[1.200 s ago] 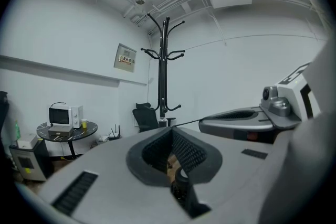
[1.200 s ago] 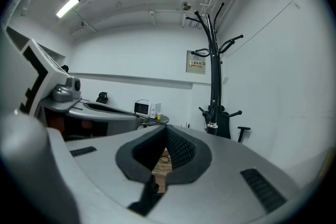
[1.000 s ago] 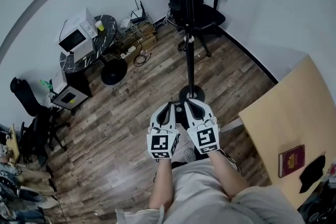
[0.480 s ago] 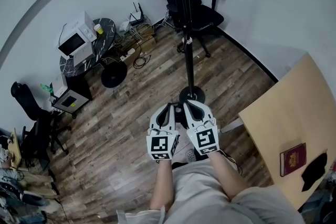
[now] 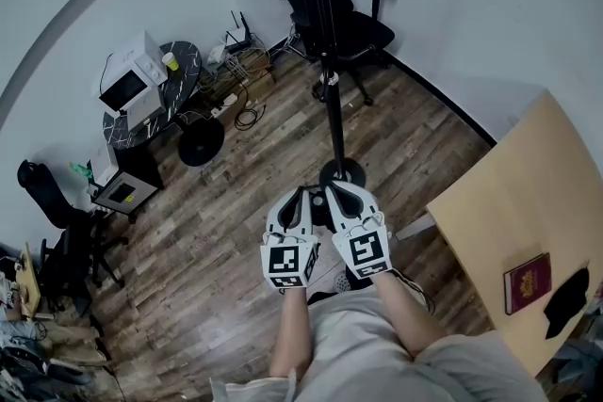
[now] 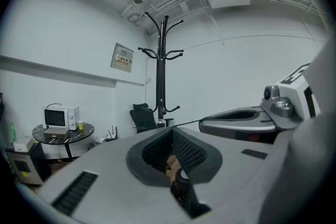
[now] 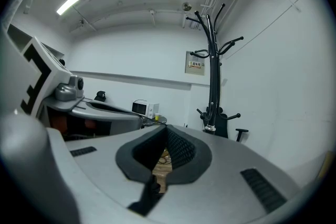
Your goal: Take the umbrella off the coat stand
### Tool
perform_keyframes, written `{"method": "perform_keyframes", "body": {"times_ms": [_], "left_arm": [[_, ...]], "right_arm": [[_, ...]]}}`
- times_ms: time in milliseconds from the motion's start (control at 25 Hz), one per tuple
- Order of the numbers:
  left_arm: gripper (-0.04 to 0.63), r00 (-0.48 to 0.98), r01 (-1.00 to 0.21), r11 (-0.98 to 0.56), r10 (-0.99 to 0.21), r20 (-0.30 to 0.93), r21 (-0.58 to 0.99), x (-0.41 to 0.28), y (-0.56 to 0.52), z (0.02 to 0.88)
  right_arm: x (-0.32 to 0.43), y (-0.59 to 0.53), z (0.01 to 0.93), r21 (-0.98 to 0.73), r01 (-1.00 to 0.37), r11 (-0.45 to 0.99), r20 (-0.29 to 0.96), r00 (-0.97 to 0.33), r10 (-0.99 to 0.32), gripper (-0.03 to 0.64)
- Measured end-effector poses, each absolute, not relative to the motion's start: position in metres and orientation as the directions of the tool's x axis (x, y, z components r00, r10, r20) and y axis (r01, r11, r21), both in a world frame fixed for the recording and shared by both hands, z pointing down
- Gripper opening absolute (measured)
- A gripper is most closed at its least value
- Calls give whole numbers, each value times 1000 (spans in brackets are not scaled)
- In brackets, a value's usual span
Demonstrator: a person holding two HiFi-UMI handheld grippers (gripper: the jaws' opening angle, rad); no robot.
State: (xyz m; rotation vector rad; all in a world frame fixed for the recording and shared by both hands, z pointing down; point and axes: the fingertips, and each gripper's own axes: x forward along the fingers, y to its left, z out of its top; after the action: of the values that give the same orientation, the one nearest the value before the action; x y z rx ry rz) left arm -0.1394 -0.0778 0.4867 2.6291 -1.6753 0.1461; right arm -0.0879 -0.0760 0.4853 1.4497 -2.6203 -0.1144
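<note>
A black coat stand [image 5: 334, 122] rises from a round base [image 5: 341, 172] on the wood floor, just beyond both grippers. A slim black folded umbrella [image 5: 321, 19] hangs close along its pole, its lower end marked by a pale band. The stand also shows in the left gripper view [image 6: 161, 65] and the right gripper view [image 7: 212, 71]. My left gripper [image 5: 300, 196] and right gripper [image 5: 337, 189] sit side by side in front of the person's body, pointing level at the stand. Both are shut and empty, short of the pole. Up close the left gripper [image 6: 172, 162] and right gripper [image 7: 161, 161] have their jaws together.
A black office chair [image 5: 349, 24] stands behind the coat stand. At left are a round dark table [image 5: 185, 61] with a microwave [image 5: 127, 80], and cables [image 5: 243, 99] on the floor. A wooden tabletop [image 5: 513, 202] with a red booklet [image 5: 524, 285] fills the right.
The head view has drifted slightly, so the stand and chair sit a little further left. Both grippers stay in place, shut.
</note>
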Motion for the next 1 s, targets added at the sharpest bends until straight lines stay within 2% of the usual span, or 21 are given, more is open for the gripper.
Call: {"method": "perform_keyframes", "body": {"times_ms": [640, 800, 1000], "left_arm": [[21, 425, -901, -430, -902, 79, -54, -143, -101, 473], [21, 422, -902, -429, -899, 115, -48, -140, -100, 475], [21, 426, -901, -432, -900, 90, -52, -137, -103, 473]], "right_arm": [[-92, -103, 476, 149, -823, 548, 90, -540, -837, 11], [-89, -104, 476, 154, -822, 548, 90, -541, -836, 11], [-87, -105, 476, 163, -819, 550, 91, -543, -835, 11]]}}
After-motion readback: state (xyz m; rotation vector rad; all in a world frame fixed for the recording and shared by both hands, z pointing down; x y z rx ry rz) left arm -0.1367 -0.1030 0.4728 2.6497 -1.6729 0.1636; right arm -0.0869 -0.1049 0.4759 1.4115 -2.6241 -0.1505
